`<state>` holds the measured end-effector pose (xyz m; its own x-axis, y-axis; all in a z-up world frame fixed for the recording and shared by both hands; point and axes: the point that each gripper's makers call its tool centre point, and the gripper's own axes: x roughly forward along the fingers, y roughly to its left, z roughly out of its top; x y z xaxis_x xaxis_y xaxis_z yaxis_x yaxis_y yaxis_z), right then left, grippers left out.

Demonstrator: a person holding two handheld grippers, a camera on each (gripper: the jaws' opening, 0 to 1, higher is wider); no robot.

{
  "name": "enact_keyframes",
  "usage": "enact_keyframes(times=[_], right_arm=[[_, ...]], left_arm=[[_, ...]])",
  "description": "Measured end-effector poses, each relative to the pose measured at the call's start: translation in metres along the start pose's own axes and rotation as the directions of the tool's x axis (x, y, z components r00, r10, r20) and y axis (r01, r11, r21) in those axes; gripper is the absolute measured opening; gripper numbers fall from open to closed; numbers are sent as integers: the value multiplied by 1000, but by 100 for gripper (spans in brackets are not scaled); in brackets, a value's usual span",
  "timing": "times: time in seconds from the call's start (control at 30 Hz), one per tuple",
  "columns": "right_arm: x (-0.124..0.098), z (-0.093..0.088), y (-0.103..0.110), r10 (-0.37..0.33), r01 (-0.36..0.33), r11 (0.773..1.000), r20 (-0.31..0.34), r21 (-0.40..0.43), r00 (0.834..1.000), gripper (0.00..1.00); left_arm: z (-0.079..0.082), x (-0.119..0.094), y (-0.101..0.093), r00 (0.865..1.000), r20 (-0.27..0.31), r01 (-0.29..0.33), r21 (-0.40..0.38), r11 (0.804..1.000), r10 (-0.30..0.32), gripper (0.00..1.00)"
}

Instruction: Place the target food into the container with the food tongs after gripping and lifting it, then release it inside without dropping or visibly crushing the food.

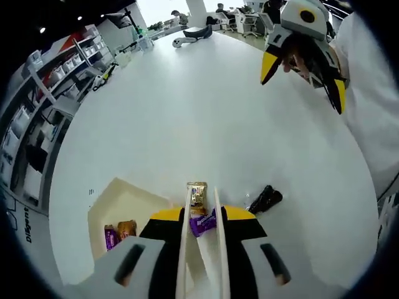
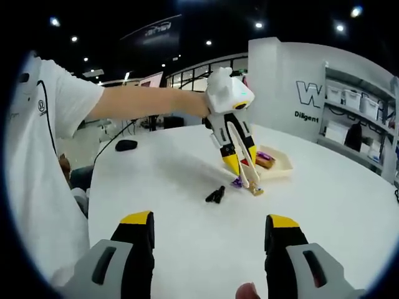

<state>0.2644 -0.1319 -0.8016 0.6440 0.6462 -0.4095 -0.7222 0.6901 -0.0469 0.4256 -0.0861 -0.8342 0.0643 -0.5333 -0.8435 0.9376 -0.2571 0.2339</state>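
Our left gripper (image 1: pixel 201 232) holds the white food tongs (image 1: pixel 201 212), whose tips straddle the gold-wrapped candy (image 1: pixel 197 194) on the table (image 1: pixel 199 112); the cream tray (image 1: pixel 128 205) lies just left. Our right gripper (image 2: pixel 209 249) hangs apart, empty, farther away.

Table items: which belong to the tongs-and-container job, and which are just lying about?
Job:
- left gripper holding the white tongs
- gold-wrapped snack at the tong tips
- purple-wrapped snack
- cream tray with two snacks inside

Lying about:
- small black object
- computer mouse
- right gripper, idle
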Motion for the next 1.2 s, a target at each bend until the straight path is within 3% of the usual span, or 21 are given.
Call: enact_keyframes(times=[0.63, 1.2], right_arm=[[3, -4, 1, 16, -16, 1000, -4, 4, 1000, 69], [4, -5, 3, 22, -22, 1000, -6, 3, 1000, 69]], left_arm=[[-11, 9, 4, 1000, -11, 20, -56, 998, -21, 21], [-6, 9, 1, 999, 20, 38, -82, 996, -37, 21]])
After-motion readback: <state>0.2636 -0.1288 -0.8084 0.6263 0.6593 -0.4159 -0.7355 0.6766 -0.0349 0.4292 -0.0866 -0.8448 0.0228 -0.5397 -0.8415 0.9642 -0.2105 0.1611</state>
